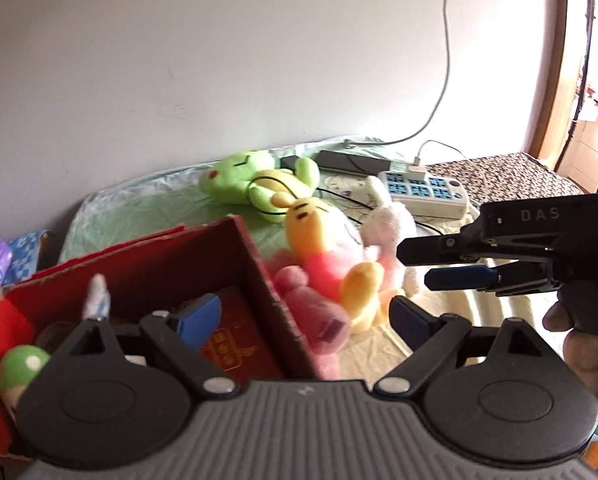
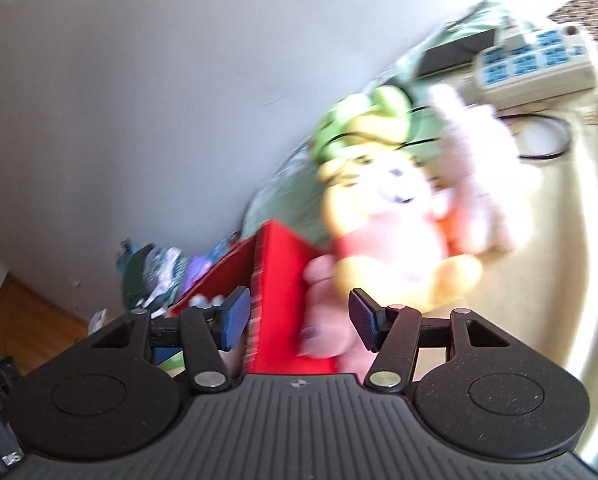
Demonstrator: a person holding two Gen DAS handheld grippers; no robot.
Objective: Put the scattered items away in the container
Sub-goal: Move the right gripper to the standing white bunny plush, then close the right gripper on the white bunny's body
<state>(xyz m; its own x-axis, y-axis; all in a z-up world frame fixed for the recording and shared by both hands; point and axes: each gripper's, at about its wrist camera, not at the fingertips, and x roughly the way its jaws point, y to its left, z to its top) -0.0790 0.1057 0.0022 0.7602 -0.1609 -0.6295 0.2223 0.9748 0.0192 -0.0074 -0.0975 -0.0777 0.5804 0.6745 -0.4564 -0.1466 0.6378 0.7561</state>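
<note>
The red box (image 1: 255, 256) looks like matt cardboard with a rough, frayed rim. The yellow toy (image 1: 319, 248), green toy (image 1: 255, 184) and white rabbit (image 1: 387, 228) are fuzzy plush cloth. The power strip (image 1: 423, 192) is smooth, slightly glossy plastic; the bed (image 1: 147, 208) wears crinkled cloth.

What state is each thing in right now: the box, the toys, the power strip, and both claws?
Red box: open-topped, partly filled.
Yellow plush: outside the box, lying against its wall.
Green plush: lying on the bed.
White plush: outside the box.
Power strip: charger plugged in.
Left claw: open, empty.
Right claw: open, empty.
</note>
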